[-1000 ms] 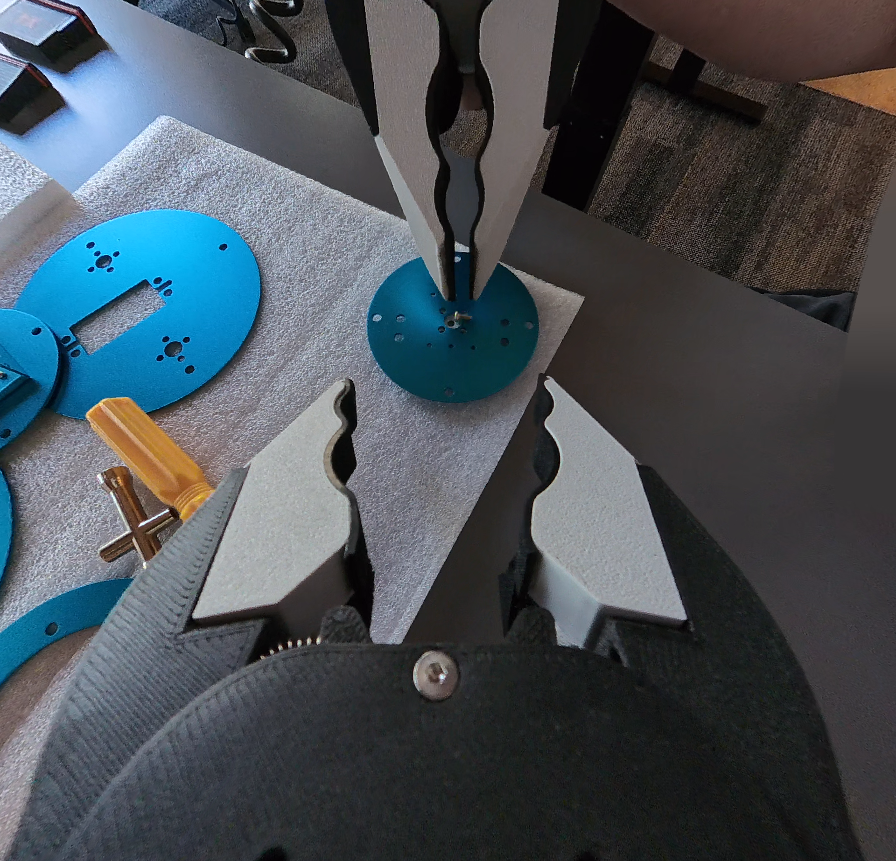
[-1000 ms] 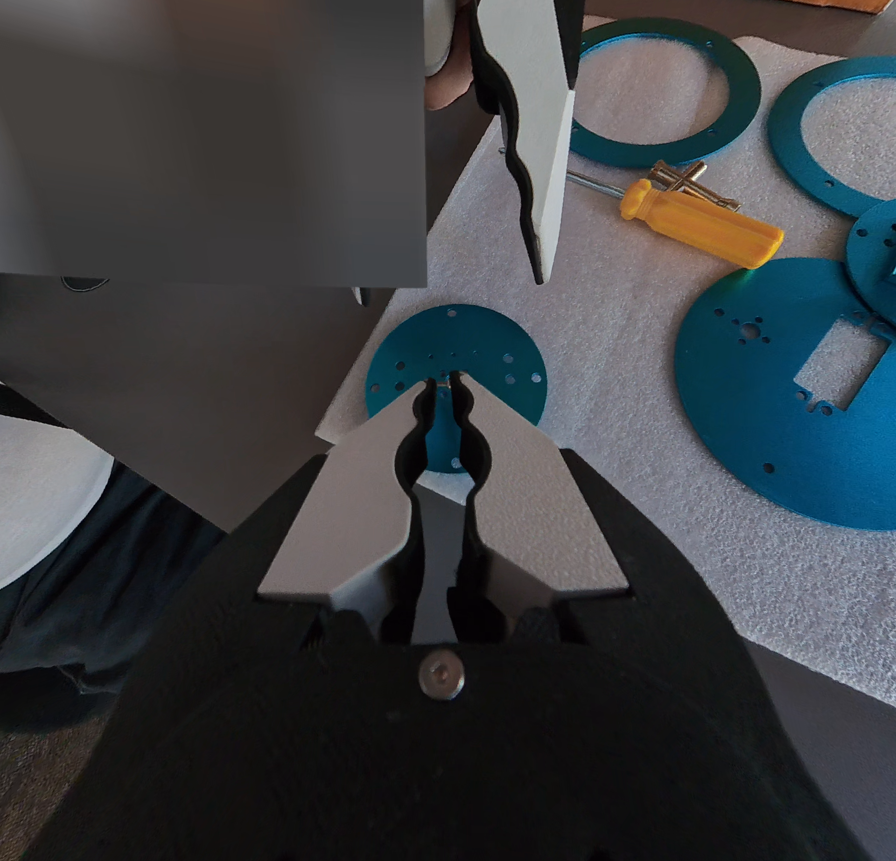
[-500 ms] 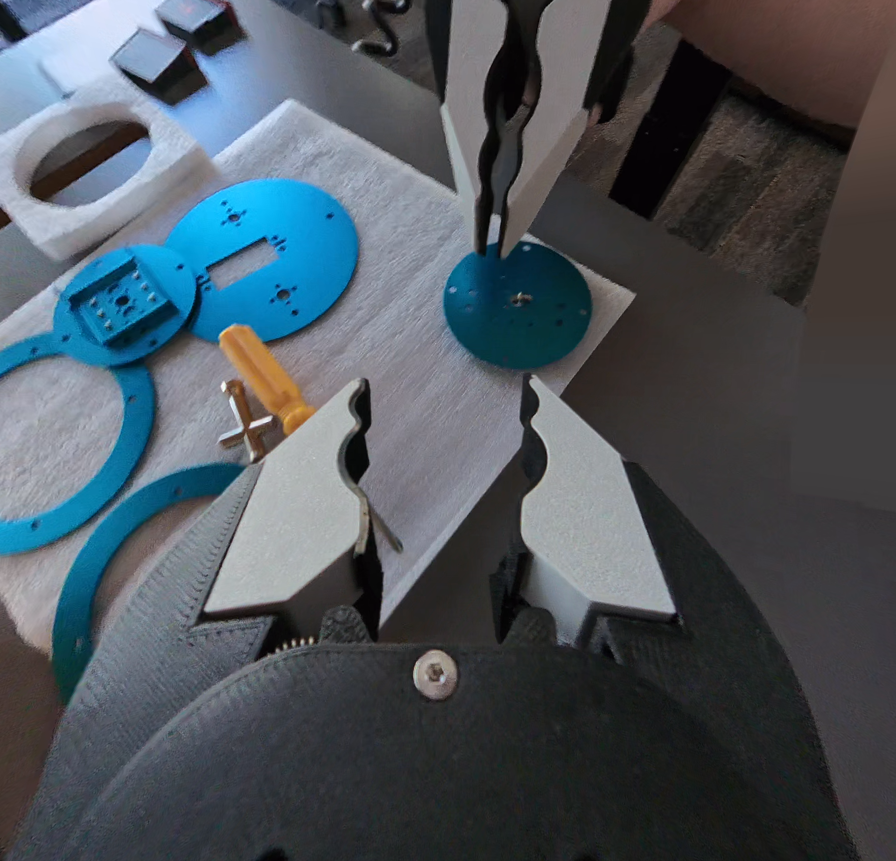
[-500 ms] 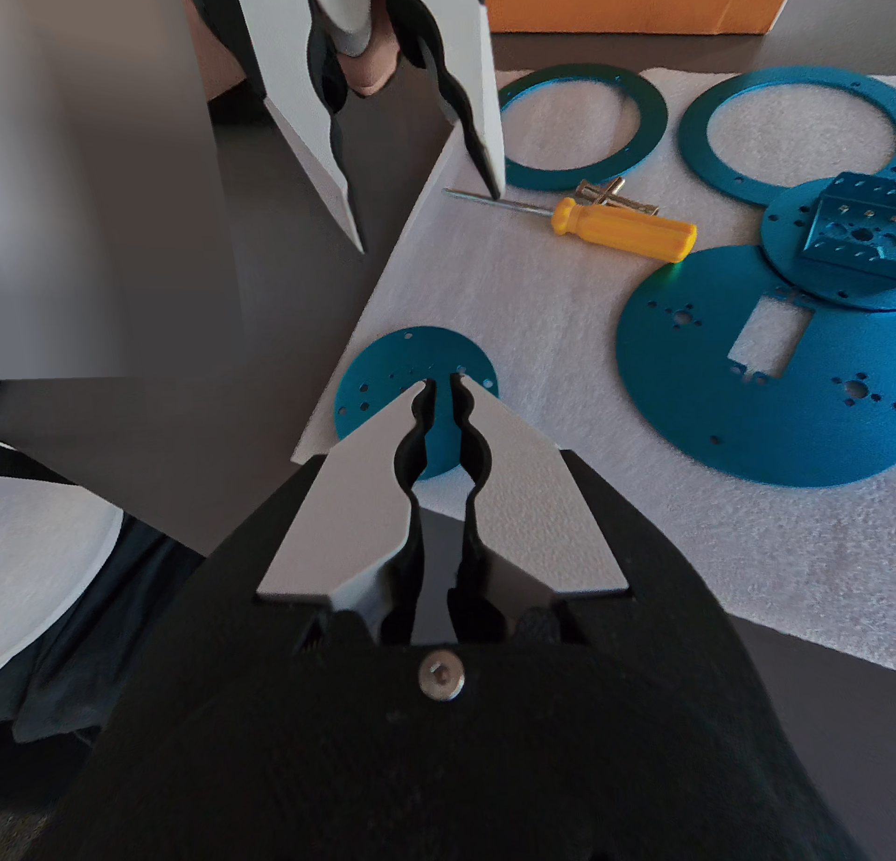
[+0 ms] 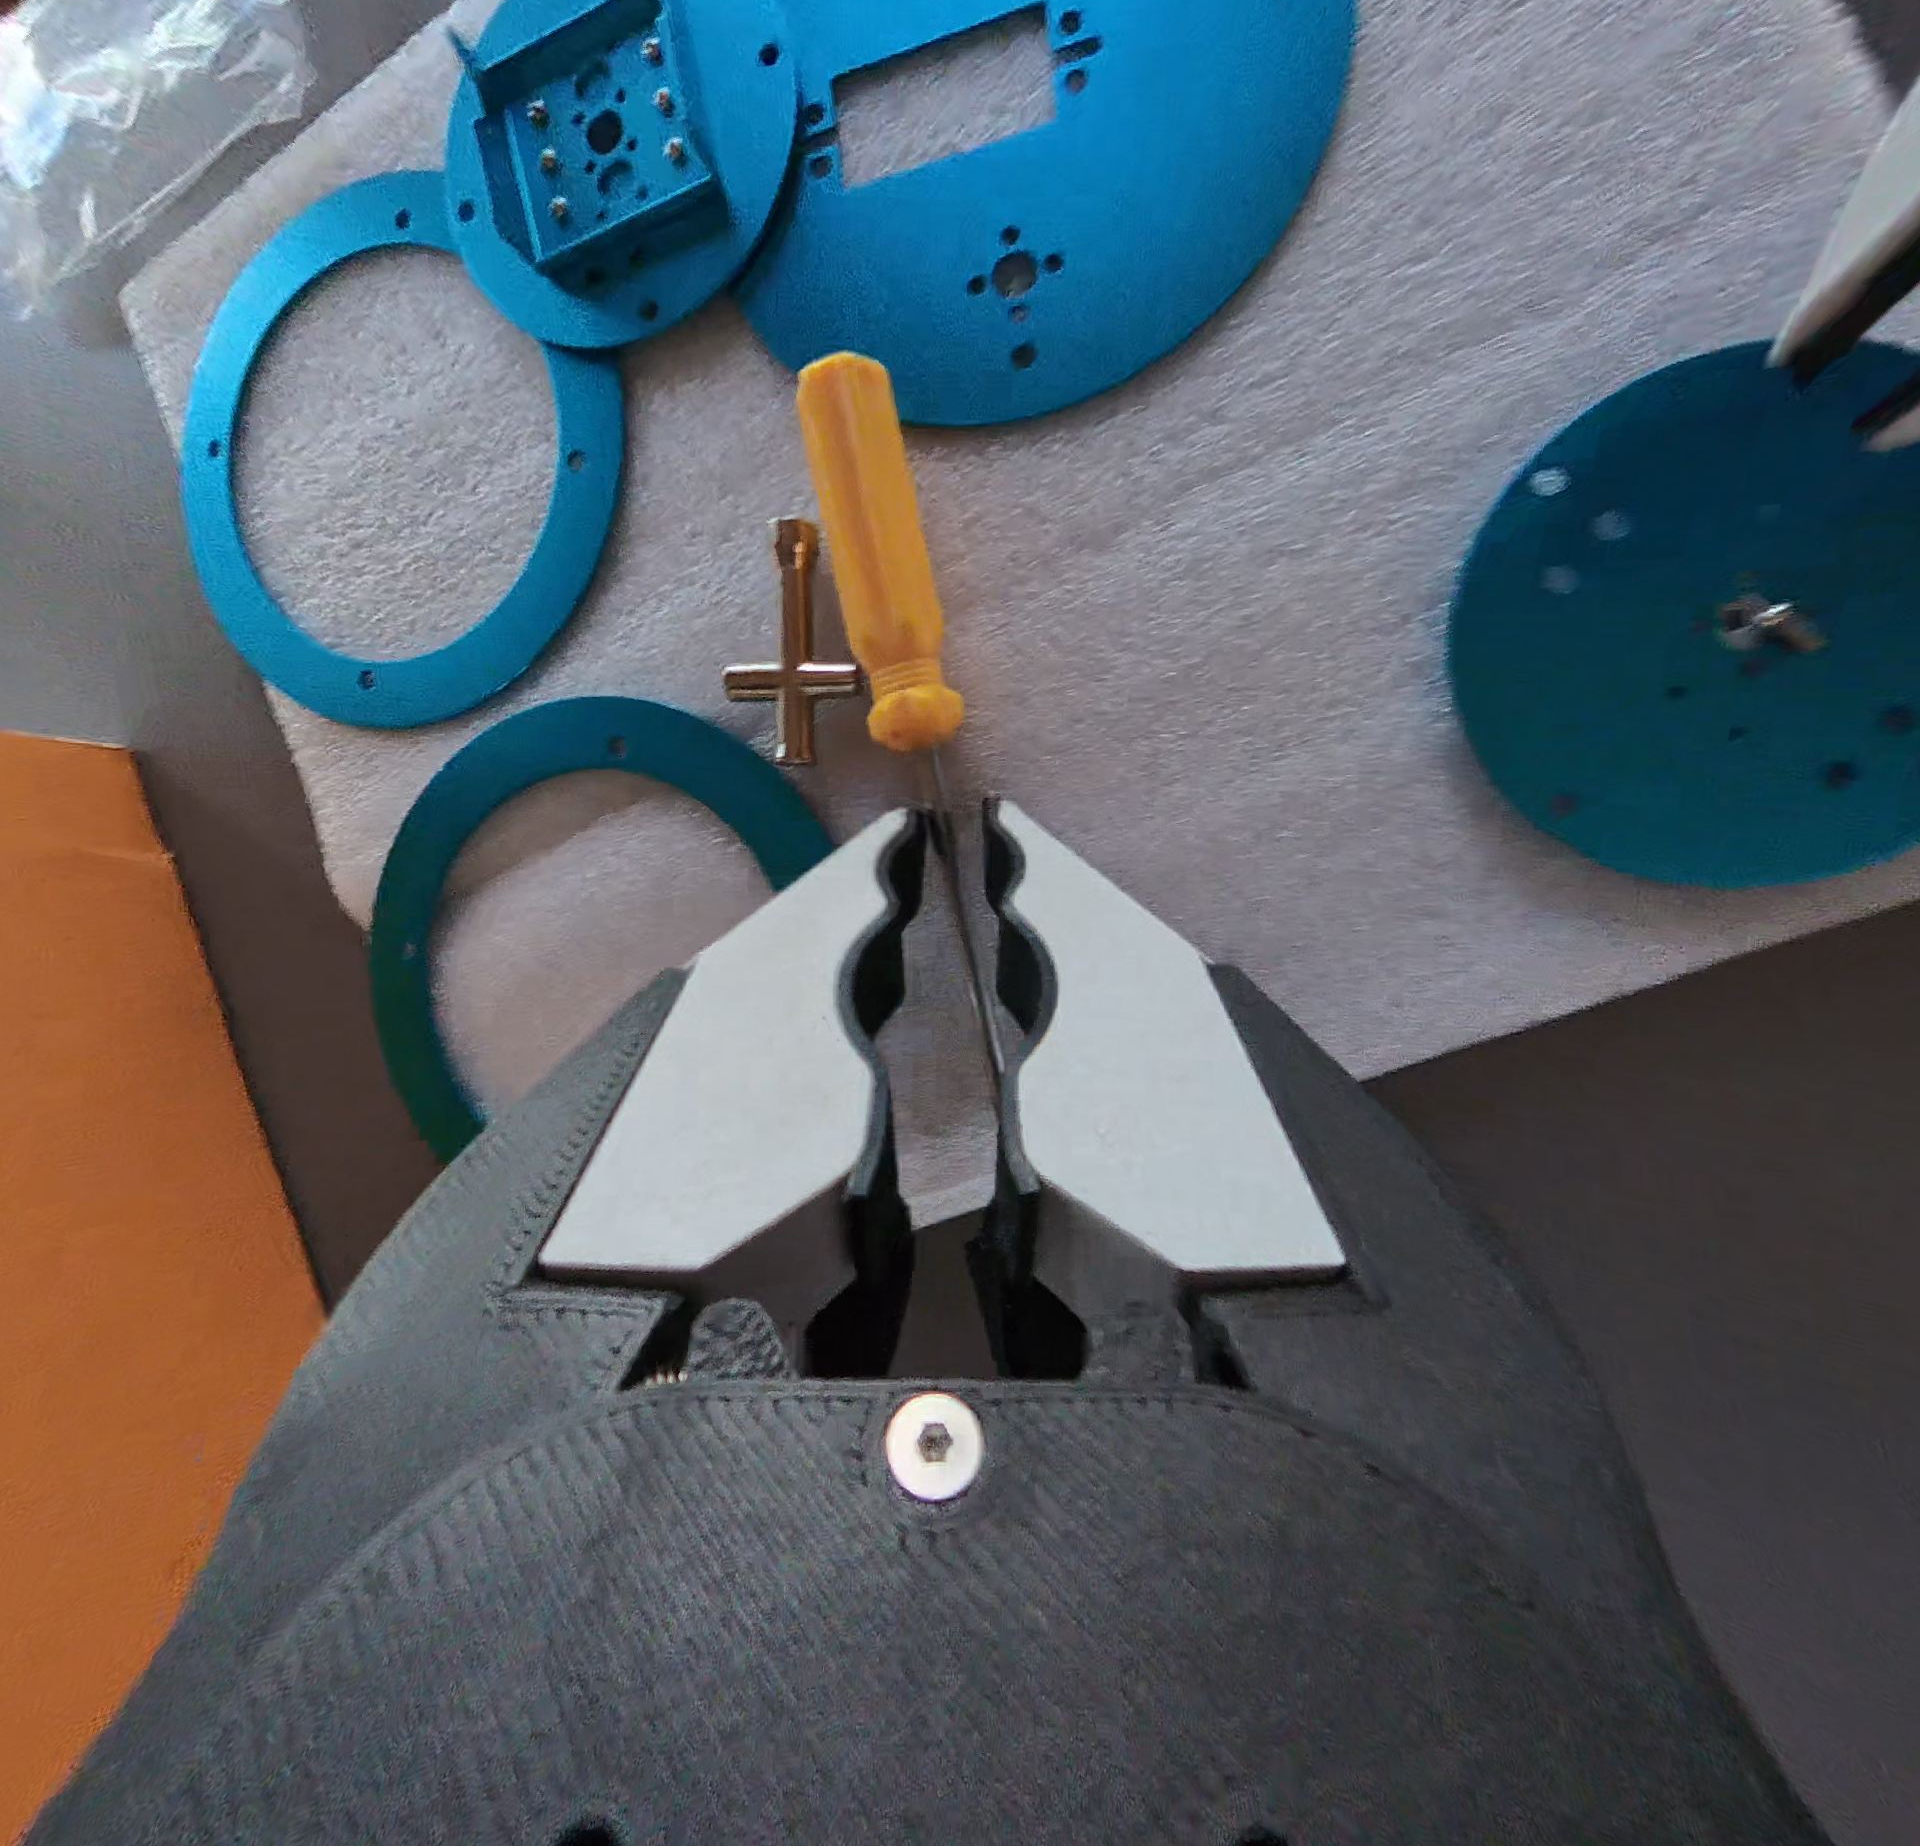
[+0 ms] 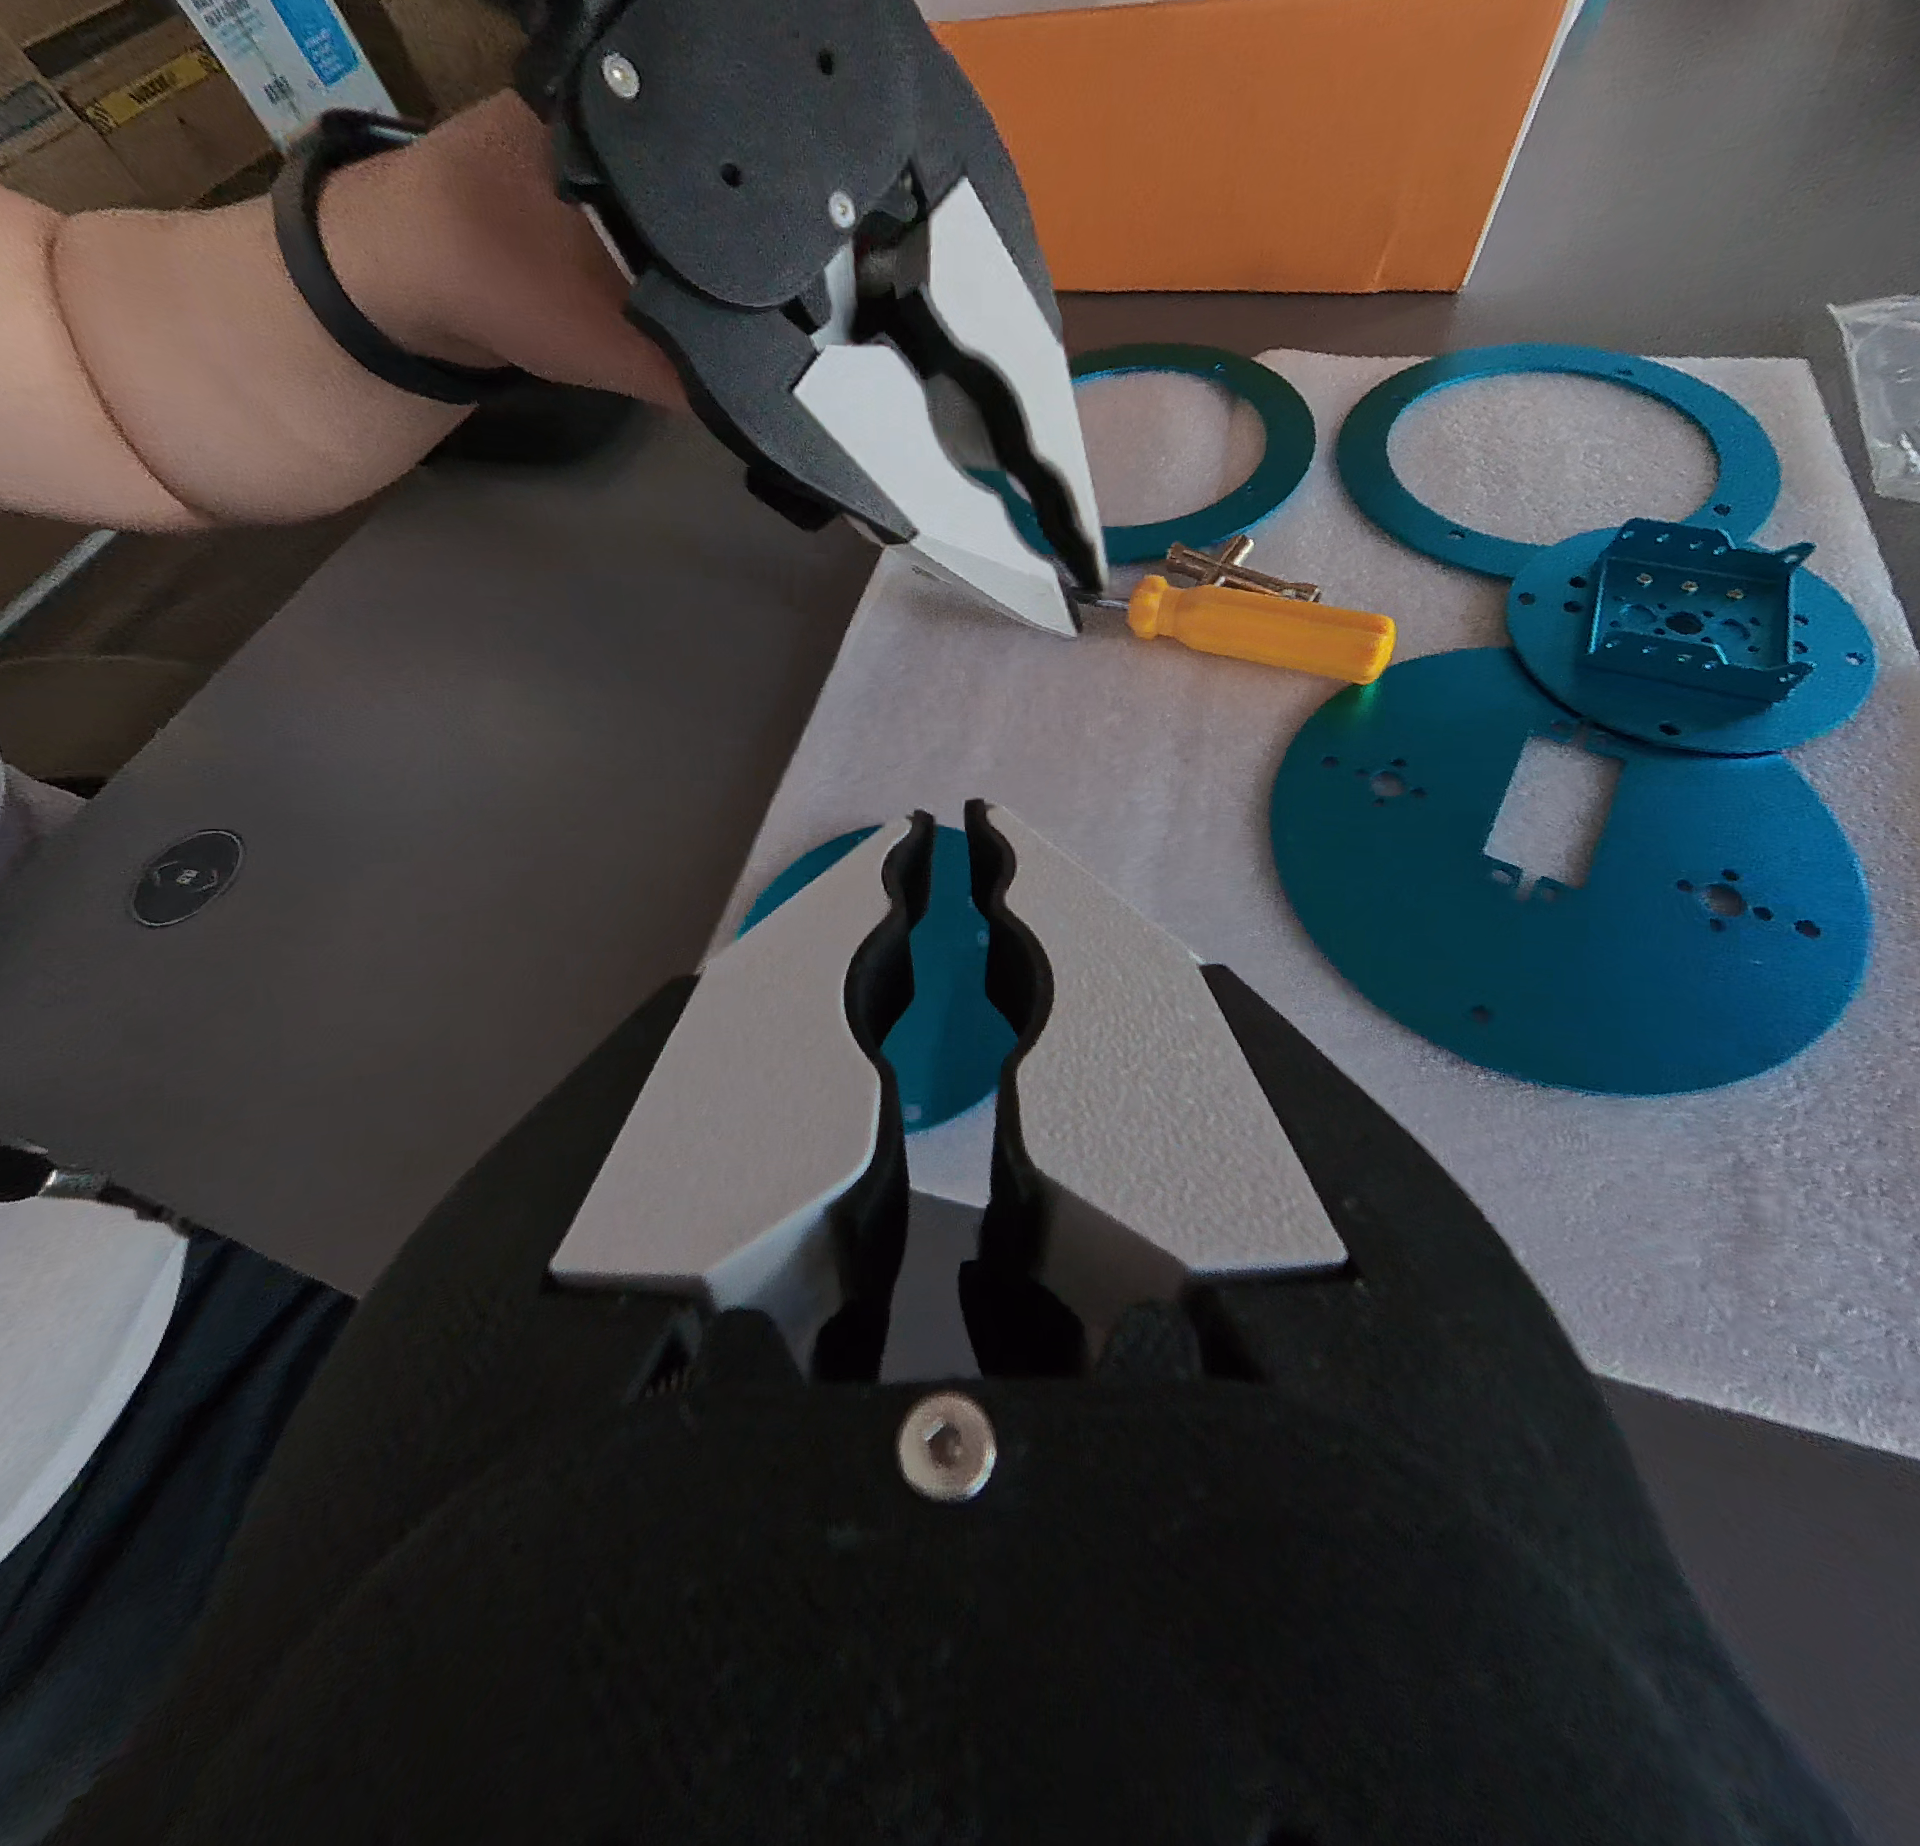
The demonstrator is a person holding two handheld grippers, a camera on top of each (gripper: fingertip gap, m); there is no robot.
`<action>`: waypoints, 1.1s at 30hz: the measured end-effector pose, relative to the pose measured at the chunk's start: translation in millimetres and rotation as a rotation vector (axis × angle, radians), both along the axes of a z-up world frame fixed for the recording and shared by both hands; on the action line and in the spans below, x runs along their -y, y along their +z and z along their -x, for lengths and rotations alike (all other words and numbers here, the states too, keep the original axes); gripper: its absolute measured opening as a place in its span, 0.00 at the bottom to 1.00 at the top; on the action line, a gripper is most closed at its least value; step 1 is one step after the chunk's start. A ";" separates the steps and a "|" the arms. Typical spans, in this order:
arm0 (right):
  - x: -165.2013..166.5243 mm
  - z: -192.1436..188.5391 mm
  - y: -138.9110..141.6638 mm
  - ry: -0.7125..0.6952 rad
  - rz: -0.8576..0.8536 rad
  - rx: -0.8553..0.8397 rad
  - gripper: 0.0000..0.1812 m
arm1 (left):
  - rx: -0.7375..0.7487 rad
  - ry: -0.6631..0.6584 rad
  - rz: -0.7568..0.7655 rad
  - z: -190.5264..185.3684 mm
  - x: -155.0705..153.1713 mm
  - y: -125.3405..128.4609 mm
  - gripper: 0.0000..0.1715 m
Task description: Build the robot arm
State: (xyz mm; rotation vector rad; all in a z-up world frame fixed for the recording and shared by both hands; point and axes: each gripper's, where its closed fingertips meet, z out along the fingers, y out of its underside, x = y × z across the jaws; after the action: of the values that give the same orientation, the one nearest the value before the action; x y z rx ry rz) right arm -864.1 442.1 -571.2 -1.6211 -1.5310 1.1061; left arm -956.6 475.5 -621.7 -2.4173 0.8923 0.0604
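Since a second ago, the left gripper (image 5: 951,809) has swung away from the small blue disc (image 5: 1704,643) and come down over the screwdriver (image 5: 873,549), its jaws drawn in from wide apart to a narrow gap around the thin metal shaft; whether they actually pinch the shaft cannot be told. The screwdriver lies flat on the white foam sheet (image 5: 1195,653), its long axis running along the left gripper's own line of sight: the yellow handle points away from the gripper toward the large blue plate (image 5: 1039,165) with the rectangular cutout, and the shaft tip points back between the fingers. In the right wrist view the same tool (image 6: 1257,627) lies left to right, handle toward the plate. A small metal cross wrench (image 5: 795,653) lies touching the handle's side, between it and two blue rings (image 5: 312,508). A smaller blue disc bearing a square bracket (image 5: 608,134) overlaps the large plate's edge. The right gripper (image 6: 943,814) hovers over the small blue disc, which has a small screw near its middle, jaws nearly closed and holding nothing. An orange box (image 6: 1247,134) stands behind the foam sheet.
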 end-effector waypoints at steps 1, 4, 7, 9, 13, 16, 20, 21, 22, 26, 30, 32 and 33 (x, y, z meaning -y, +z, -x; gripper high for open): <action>3.1 -2.4 2.7 -0.012 -0.002 -0.014 0.03 | 0.002 0.016 0.000 -0.4 -0.5 0.3 0.03; 9.1 -7.1 5.8 -0.042 0.014 -0.039 0.03 | -0.005 0.043 -0.018 2.1 -3.0 -0.8 0.01; 0.4 -5.1 4.5 -0.136 0.076 -0.058 0.03 | 0.027 0.032 -0.064 -0.3 -4.1 4.6 0.01; -1.3 -0.8 4.7 -0.195 0.193 -0.089 0.03 | 0.116 0.041 -0.060 -6.1 1.6 10.7 0.01; 4.8 5.1 16.3 -0.269 0.403 -0.179 0.03 | 0.406 0.059 -0.064 -19.0 18.9 38.4 0.01; 12.0 4.3 33.8 -0.306 0.463 -0.264 0.08 | 0.708 -0.040 -0.121 -44.4 43.1 81.5 0.01; 16.9 -1.7 74.9 -0.275 0.587 -0.486 0.26 | 0.868 -0.203 -0.156 -73.8 79.2 112.0 0.01; 17.8 -4.8 85.1 -0.256 0.628 -0.539 0.29 | 0.881 -0.232 -0.149 -79.5 85.6 113.8 0.01; 20.1 -8.3 95.3 -0.233 0.650 -0.593 0.29 | 0.892 -0.258 -0.135 -85.1 91.1 114.3 0.01; 31.8 -13.6 98.6 -0.206 0.650 -0.597 0.15 | 0.921 -0.300 -0.110 -102.3 97.8 112.8 0.01; 28.5 -23.8 97.3 -0.222 0.637 -0.614 0.09 | 0.986 -0.310 -0.090 -116.0 94.8 114.0 0.01; 22.7 -28.5 95.8 -0.194 0.660 -0.594 0.09 | 1.014 -0.308 -0.103 -115.6 89.4 115.7 0.01; 13.9 -30.9 93.4 -0.199 0.671 -0.576 0.09 | 1.017 -0.304 -0.092 -112.1 87.1 114.2 0.09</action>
State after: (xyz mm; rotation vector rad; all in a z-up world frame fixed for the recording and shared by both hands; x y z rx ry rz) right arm -833.2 428.2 -477.8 -1.5930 -0.6374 1.8883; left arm -844.5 388.4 -507.4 -1.8016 0.6969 -1.0982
